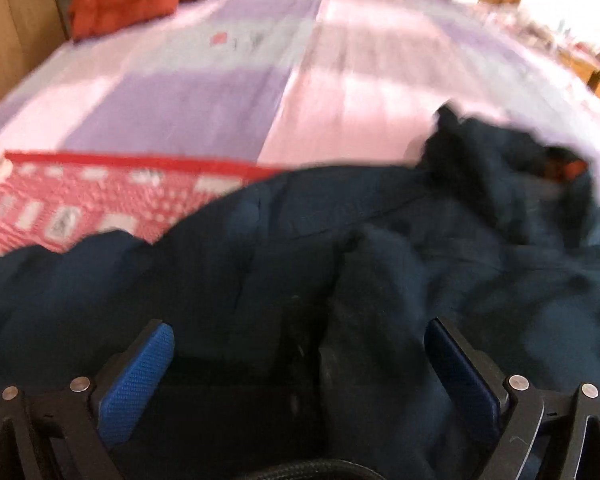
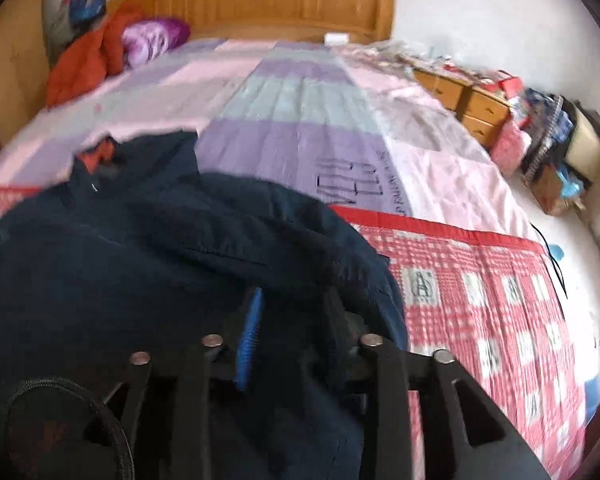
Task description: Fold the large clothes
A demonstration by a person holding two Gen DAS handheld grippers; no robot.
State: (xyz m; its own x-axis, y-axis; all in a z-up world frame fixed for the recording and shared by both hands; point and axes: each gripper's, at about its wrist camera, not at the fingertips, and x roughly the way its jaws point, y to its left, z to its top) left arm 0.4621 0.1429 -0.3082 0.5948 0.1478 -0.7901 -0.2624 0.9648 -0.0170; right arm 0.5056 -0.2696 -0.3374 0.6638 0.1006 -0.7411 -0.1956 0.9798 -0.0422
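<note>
A large dark navy jacket (image 1: 340, 220) lies crumpled on the bed, with an orange patch of lining (image 1: 572, 168) showing at its far end. My left gripper (image 1: 298, 326) is open just above it. Its blue pads (image 1: 140, 380) stand wide apart, and a raised fold of cloth sits between them without touching either. In the right wrist view the same jacket (image 2: 140, 260) fills the lower left. My right gripper (image 2: 294, 296) has its jaws drawn in on a bunch of the jacket's edge. One blue pad (image 2: 248, 340) shows edge-on, and cloth hides the fingertips. Both views are blurred.
The bed has a pink, lilac and pale green patchwork sheet (image 2: 284, 120) with a red checked mat (image 2: 480, 300) under the jacket. A red-orange garment (image 2: 84, 64) and a purple bundle (image 2: 152, 38) lie by the wooden headboard (image 2: 268, 0). Cluttered wooden drawers (image 2: 472, 104) stand to the right.
</note>
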